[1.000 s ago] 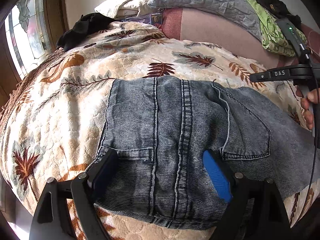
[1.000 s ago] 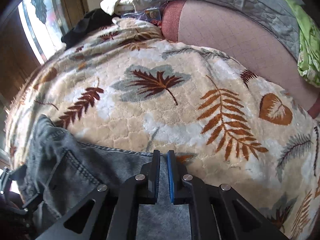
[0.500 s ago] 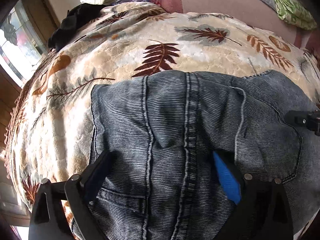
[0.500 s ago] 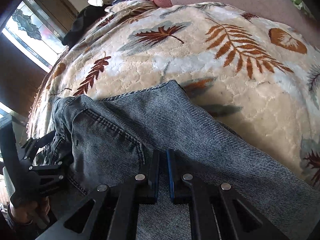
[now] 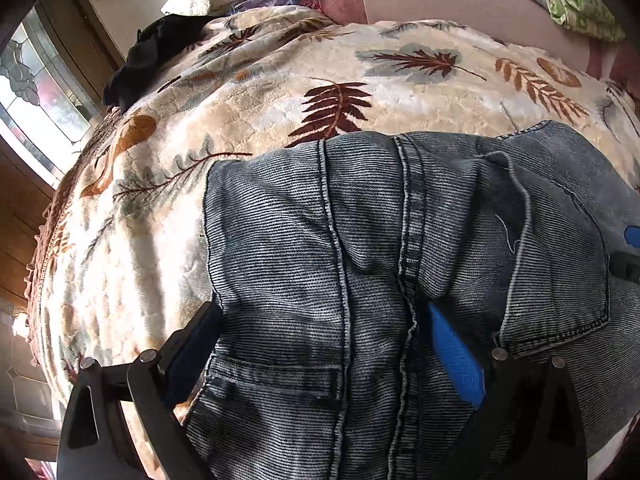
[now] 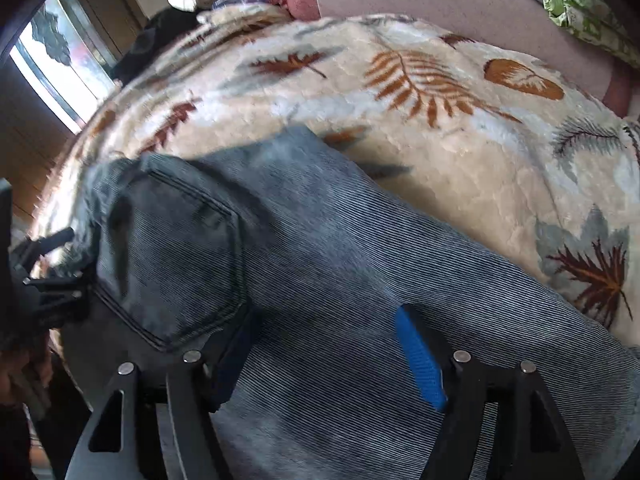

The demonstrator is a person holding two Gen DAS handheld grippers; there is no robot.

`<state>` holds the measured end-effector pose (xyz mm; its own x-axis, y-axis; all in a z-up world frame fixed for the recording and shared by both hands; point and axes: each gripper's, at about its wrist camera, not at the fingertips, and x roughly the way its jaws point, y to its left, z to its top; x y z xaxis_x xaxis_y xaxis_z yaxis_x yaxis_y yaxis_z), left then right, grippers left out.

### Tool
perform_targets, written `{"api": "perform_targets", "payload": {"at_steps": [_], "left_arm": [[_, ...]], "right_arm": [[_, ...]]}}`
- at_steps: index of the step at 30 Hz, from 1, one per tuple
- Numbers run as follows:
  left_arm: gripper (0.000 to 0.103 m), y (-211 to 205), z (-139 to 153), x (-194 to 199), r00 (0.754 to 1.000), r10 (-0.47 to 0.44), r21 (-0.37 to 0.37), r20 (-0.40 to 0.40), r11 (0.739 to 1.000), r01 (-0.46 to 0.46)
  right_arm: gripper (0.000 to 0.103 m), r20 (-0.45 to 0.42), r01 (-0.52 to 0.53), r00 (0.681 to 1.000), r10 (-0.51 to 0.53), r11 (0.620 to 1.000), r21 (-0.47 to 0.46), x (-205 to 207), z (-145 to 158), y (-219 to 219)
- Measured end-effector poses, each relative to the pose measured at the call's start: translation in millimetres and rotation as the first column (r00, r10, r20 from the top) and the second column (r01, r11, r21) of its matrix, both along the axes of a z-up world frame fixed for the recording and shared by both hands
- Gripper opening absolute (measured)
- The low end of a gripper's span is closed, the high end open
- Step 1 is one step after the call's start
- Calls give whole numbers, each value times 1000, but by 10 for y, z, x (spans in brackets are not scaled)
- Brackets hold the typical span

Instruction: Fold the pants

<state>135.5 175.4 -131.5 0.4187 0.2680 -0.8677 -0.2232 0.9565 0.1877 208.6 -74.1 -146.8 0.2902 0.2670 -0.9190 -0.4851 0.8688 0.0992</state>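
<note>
The left gripper (image 5: 320,340) stands fully spread, its jaws having just finished opening; denim lies between the pads but nothing is pinched. The right gripper (image 6: 324,354) has also just sprung apart from a closed pinch, and its blue pad (image 6: 420,360) and dark pad hover over the cloth without pressing it.

Both point steeply down at the pants (image 5: 400,280), which lie on the leaf-patterned blanket (image 5: 280,92) covering the bed. The seat and waistband sit under the left gripper; the leg runs away to the right under the right gripper, so the long axis lies across both views, left to right. Judging by this, the left hand is nearer the waist and the right nearer the leg for any coming fold.

The left view shows the centre seam and both back pockets. The right view, somewhat blurred, shows instead one back pocket (image 6: 176,252), the plain leg panel and, at its left edge, the other gripper's frame.
</note>
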Motion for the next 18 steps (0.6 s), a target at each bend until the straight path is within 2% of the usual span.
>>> {"api": "perform_targets", "payload": {"at_steps": [2, 4, 8, 10, 12, 13, 14, 16, 18], "left_arm": [[103, 23, 76, -31, 1000, 21, -18, 3, 1000, -21], [103, -3, 188, -76, 1000, 22, 0, 19, 1000, -22], [103, -116, 433, -327, 993, -10, 3, 117, 1000, 10], [103, -161, 380, -402, 993, -28, 13, 110, 1000, 27], [103, -194, 131, -369, 999, -41, 30, 27, 999, 40], [103, -173, 106, -386, 998, -34, 16, 59, 999, 33], [103, -156, 129, -389, 997, -20, 0, 69, 1000, 21], [103, -142, 240, -394, 998, 0, -33, 64, 999, 3], [103, -171, 389, -481, 992, -9, -51, 122, 999, 16]], "right_arm": [[74, 18, 7, 1000, -7, 1000, 7, -44, 85, -16], [75, 34, 30, 999, -33, 997, 65, -112, 261, -91], [75, 67, 71, 995, -78, 991, 109, -389, 454, -351], [75, 33, 98, 994, -103, 987, 130, -520, 386, -509], [75, -26, 134, 991, -132, 983, 128, -562, 172, -646], [75, -55, 146, 989, -139, 978, 149, -555, 51, -717], [75, -38, 141, 990, -136, 969, 202, -560, 37, -789], [75, -79, 182, 983, -167, 949, 259, -560, 129, -901], [75, -75, 193, 981, -178, 926, 326, -605, 318, -1028]]}}
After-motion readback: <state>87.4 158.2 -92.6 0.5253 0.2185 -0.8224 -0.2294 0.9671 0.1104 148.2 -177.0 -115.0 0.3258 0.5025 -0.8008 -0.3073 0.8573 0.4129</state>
